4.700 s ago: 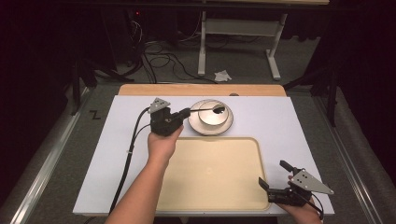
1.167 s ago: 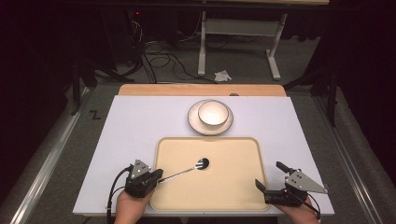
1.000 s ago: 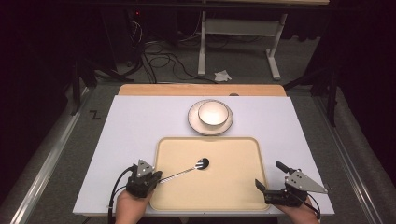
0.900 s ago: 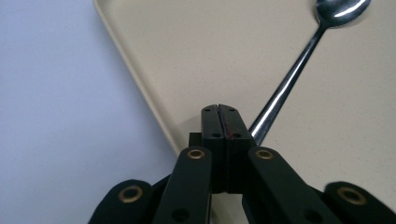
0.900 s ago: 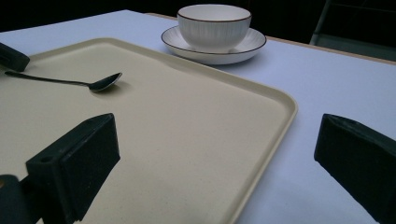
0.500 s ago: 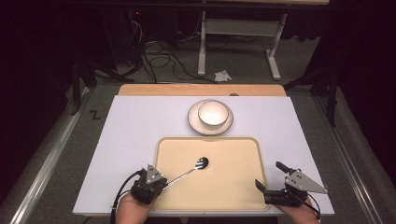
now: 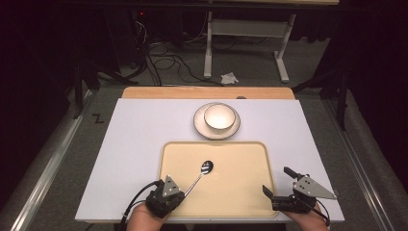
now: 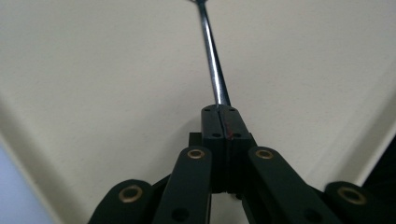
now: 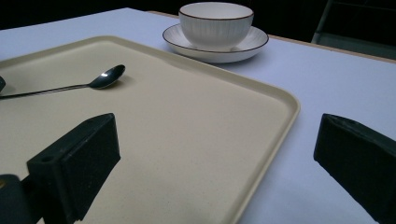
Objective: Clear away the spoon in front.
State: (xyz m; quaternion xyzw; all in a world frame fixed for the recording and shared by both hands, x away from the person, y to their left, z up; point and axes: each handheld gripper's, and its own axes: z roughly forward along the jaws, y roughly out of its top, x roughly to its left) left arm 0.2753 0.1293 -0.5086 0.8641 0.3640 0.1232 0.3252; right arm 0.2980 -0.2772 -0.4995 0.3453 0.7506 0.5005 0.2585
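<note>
From above, the left tool [image 7: 179,194] sat at the near left corner of the beige tray [image 7: 240,192], clamped on the handle of a spoon [image 7: 201,173] whose bowl rested on the tray floor. The right tool [image 7: 279,185] straddled the tray's near right corner, its jaws apart and holding nothing. A bowl [image 7: 220,117] stood on a plate [image 7: 198,125] beyond the tray on the white bench [image 7: 139,139].

Along the left tool [image 8: 218,108], the pads met tight around the spoon handle [image 8: 212,65] (the spoon's bowl was cut off at the top edge).

Along the right tool [image 9: 215,154], the jaws stood wide, one over the tray [image 9: 187,140], one over the bench [image 9: 327,84].
</note>
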